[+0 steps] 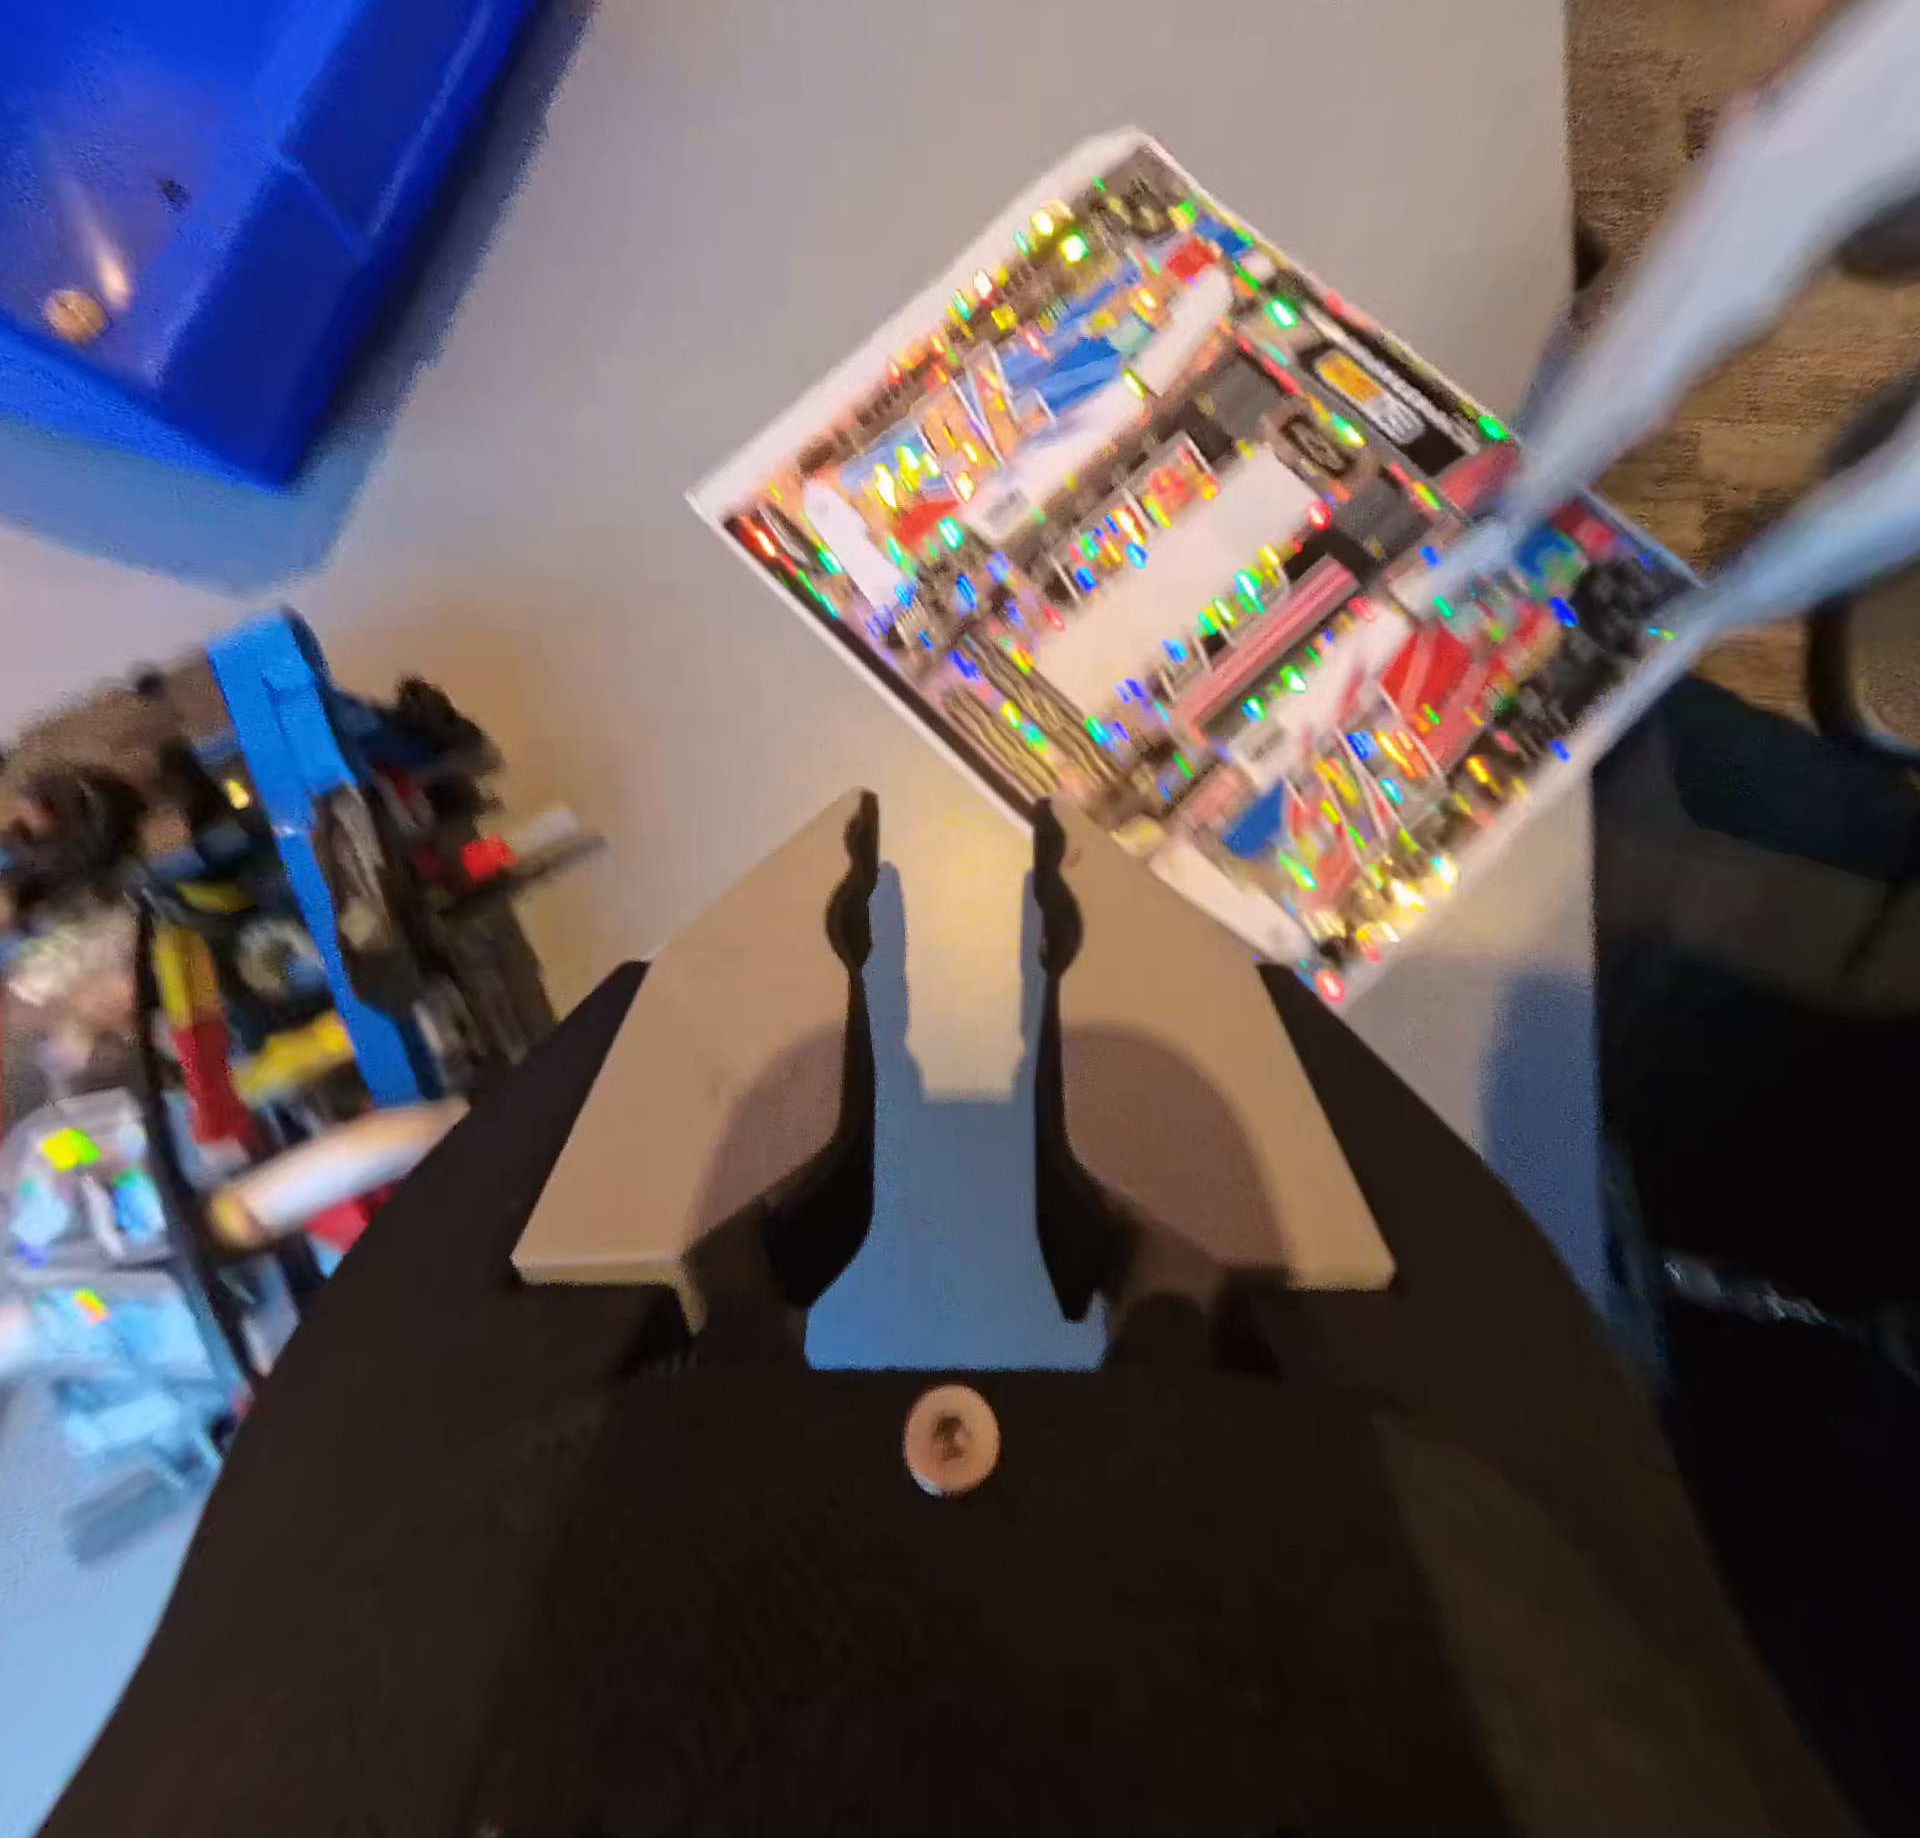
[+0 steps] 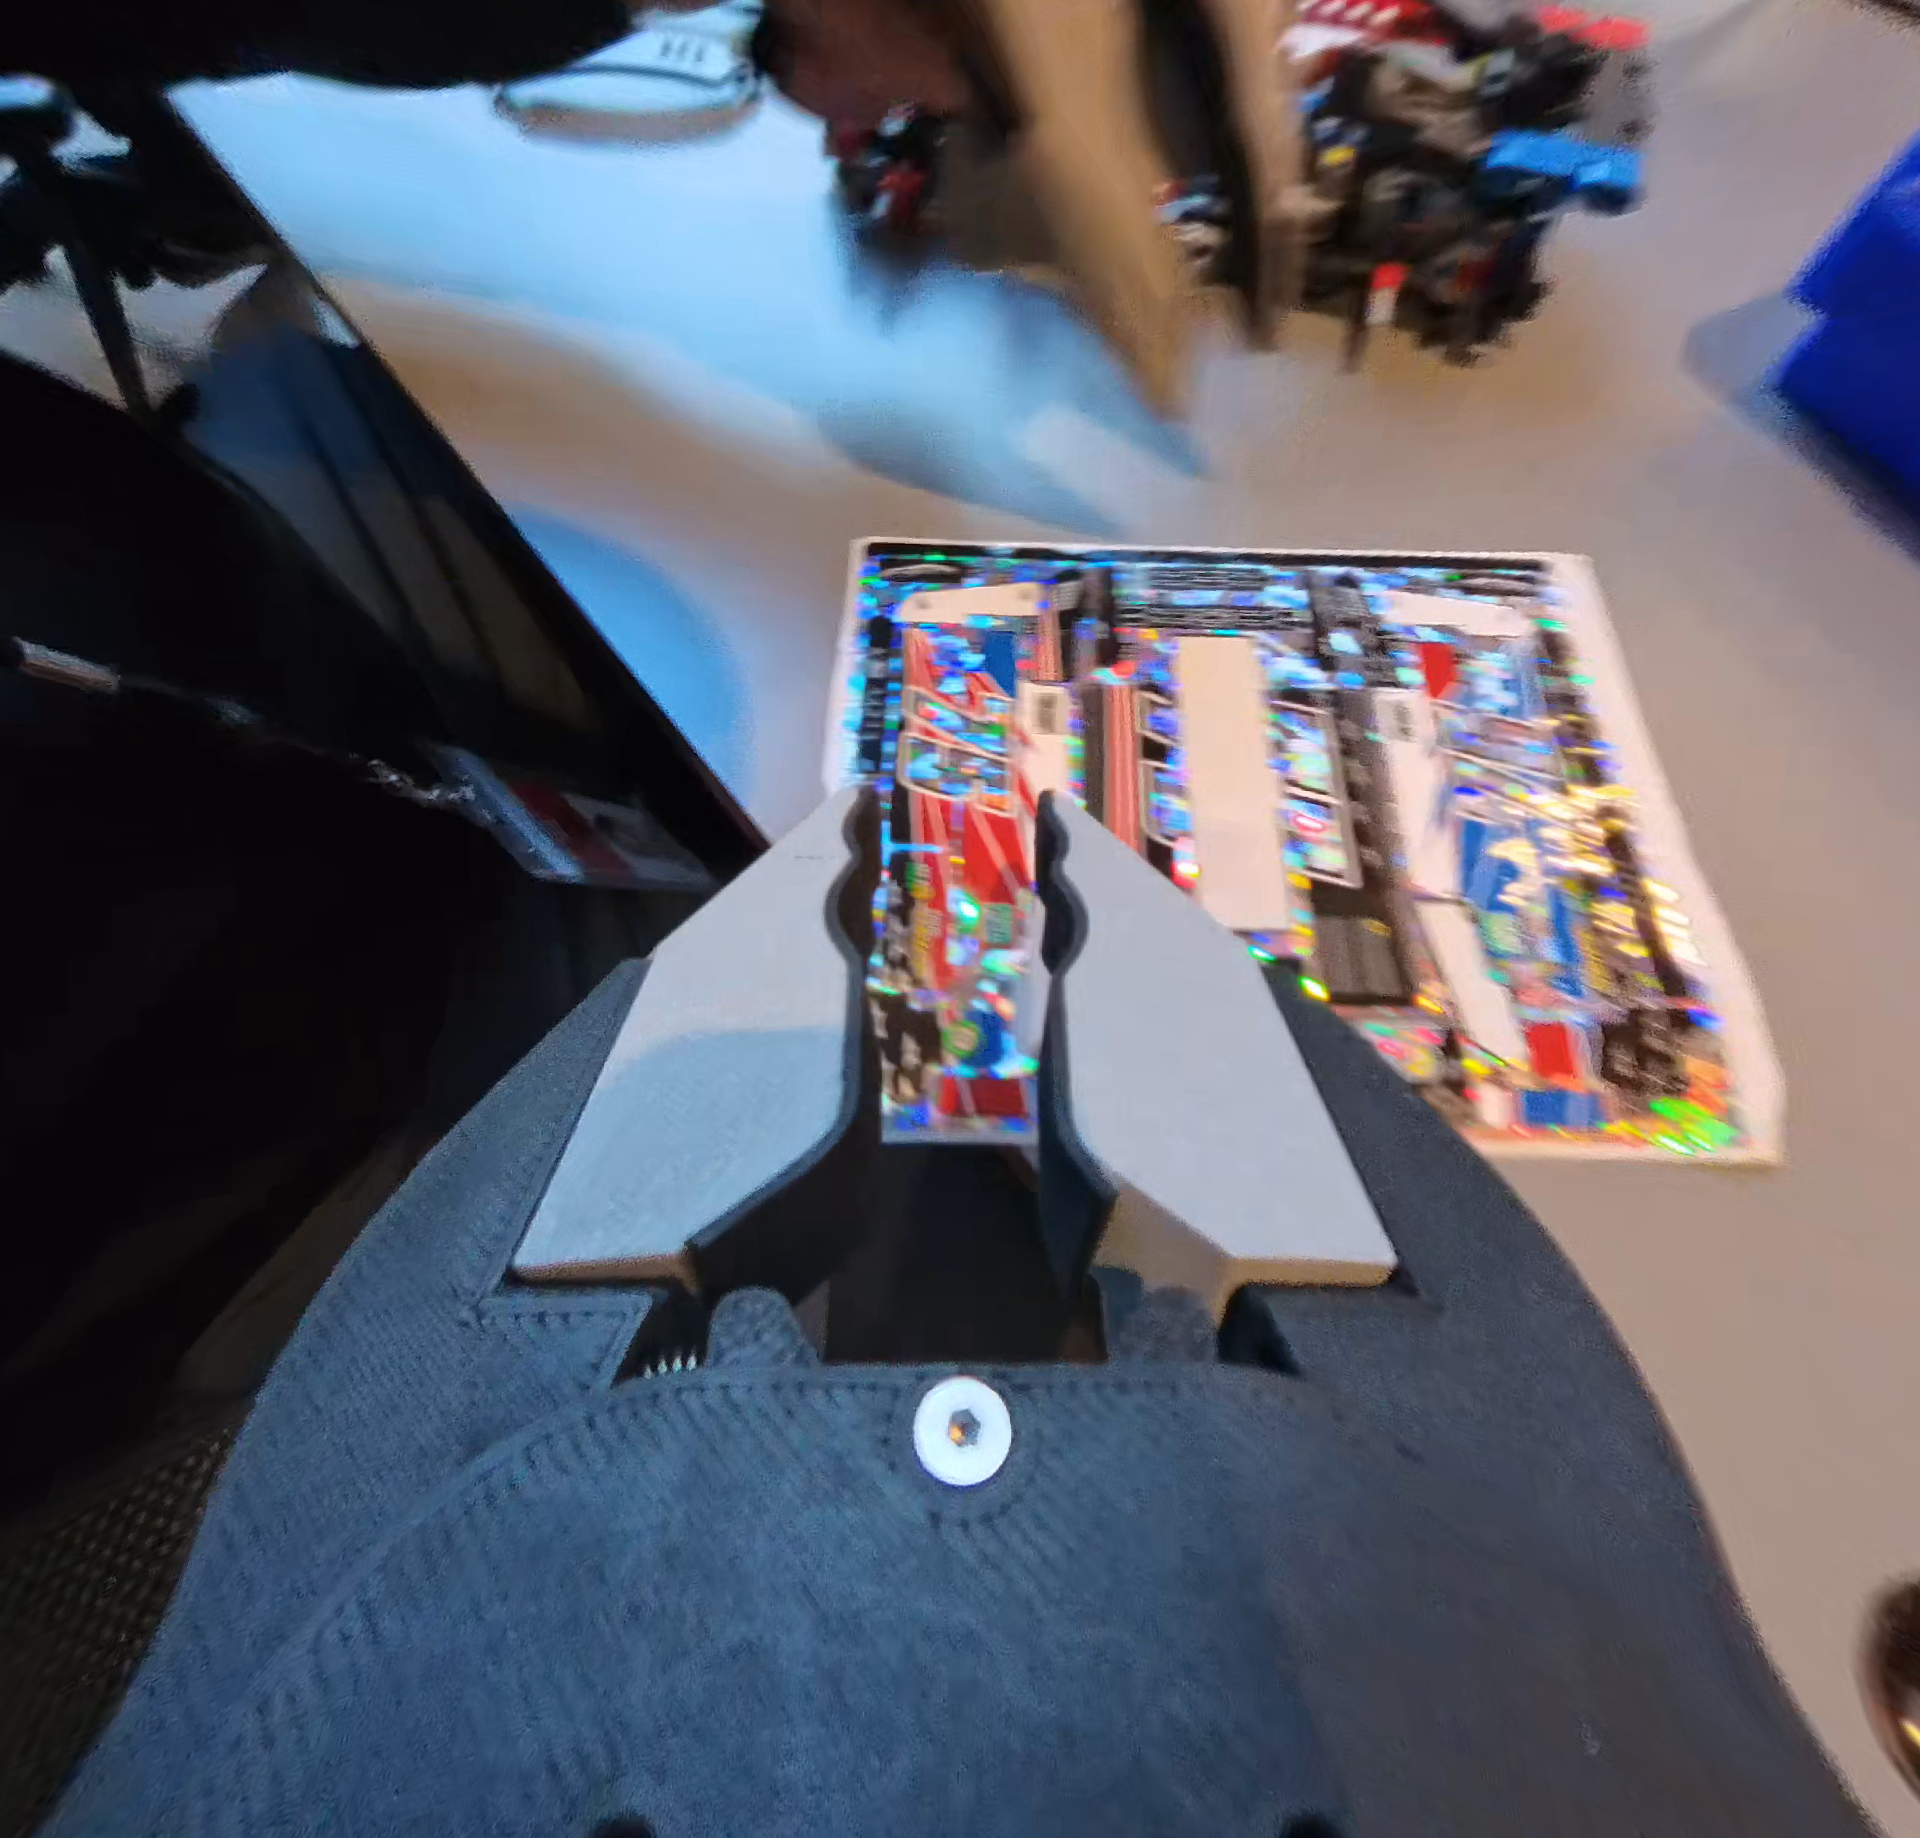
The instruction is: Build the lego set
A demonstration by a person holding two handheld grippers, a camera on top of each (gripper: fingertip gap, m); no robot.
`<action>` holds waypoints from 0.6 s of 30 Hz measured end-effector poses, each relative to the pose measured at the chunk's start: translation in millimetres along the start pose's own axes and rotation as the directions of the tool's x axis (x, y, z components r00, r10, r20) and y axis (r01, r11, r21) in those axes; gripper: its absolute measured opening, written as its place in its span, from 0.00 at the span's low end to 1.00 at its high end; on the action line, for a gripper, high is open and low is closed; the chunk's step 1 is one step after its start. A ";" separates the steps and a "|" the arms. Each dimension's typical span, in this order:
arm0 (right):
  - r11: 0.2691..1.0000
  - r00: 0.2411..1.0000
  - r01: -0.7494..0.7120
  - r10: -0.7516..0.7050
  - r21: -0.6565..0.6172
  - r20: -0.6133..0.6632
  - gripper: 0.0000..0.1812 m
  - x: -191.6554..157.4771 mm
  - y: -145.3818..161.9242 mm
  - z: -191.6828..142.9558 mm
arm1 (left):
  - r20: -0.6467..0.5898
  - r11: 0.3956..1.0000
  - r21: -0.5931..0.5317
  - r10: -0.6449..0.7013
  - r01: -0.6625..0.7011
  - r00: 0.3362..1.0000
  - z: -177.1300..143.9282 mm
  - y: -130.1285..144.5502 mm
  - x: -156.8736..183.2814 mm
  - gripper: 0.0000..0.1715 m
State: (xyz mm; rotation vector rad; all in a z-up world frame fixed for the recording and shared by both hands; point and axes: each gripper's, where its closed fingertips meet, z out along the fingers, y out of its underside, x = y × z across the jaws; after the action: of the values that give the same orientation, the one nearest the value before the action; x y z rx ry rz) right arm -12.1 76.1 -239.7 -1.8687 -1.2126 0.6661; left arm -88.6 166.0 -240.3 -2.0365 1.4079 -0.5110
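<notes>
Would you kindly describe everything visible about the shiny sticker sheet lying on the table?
The sticker sheet is a rectangular, white-bordered page lying flat on the pale table. Its surface looks glossy and holographic, glinting in rainbow specks, and is crowded with red, blue, white and black decals, several long and strip-shaped. No corner seems lifted, though blur hides detail. The open right gripper hangs over its near left corner; whether it touches is unclear. The open left gripper is beside its edge.

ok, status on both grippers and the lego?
Left gripper open, empty. Right gripper open over sticker sheet. Lego model untouched. Nothing blocking.
</notes>
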 end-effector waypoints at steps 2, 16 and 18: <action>0.999 0.996 -0.046 0.048 0.027 -0.071 0.15 29.7 4.5 -14.8 | -0.064 1.000 0.014 -0.027 0.028 0.998 -8.2 21.5 23.1 0.23; 0.969 0.952 -0.230 0.243 0.089 -0.184 0.22 106.2 22.5 -30.1 | -0.083 0.949 0.311 0.075 -0.045 0.994 1.7 -9.3 38.6 0.35; 0.963 0.945 -0.238 0.260 0.127 -0.199 0.20 108.0 20.0 -36.1 | -0.088 0.936 0.350 0.081 -0.045 0.993 1.9 -11.5 40.0 0.30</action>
State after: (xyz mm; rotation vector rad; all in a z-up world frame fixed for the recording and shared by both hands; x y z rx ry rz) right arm 69.2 158.3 -237.6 -1.9687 -0.7972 0.6290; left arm -64.9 132.2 -234.9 -1.6968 1.3269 -0.7857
